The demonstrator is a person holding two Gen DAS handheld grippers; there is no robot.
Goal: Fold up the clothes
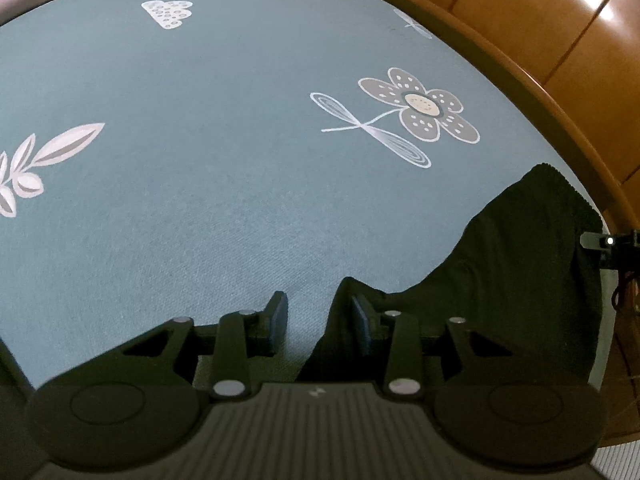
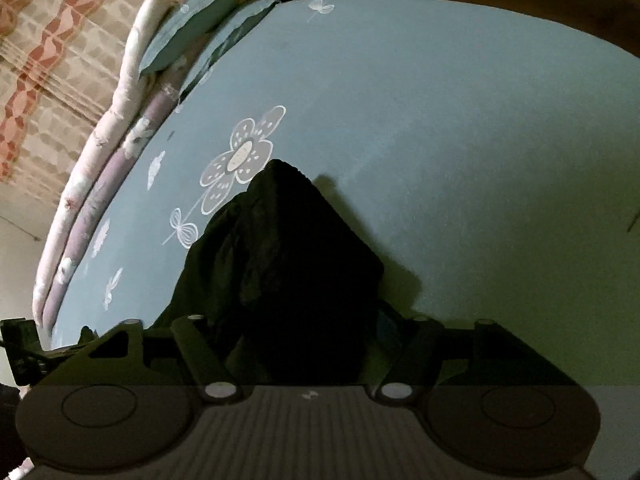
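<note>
A black garment lies bunched on the blue flowered bedsheet near the wooden bed frame. The left gripper stands partly open, cloth against its right finger only (nothing pinched). The right gripper is buried in dark cloth; whether it grips is unclear.

The bedsheet is showing a dusty blue ground printed with white-outlined grey flowers and pale leaves, while the garment lying beside the largest flower is looking plain black; beyond the bedsheet, the folded quilt is showing pale pink and lilac florals, and the bed frame bordering the bedsheet is glowing orange-brown
</note>
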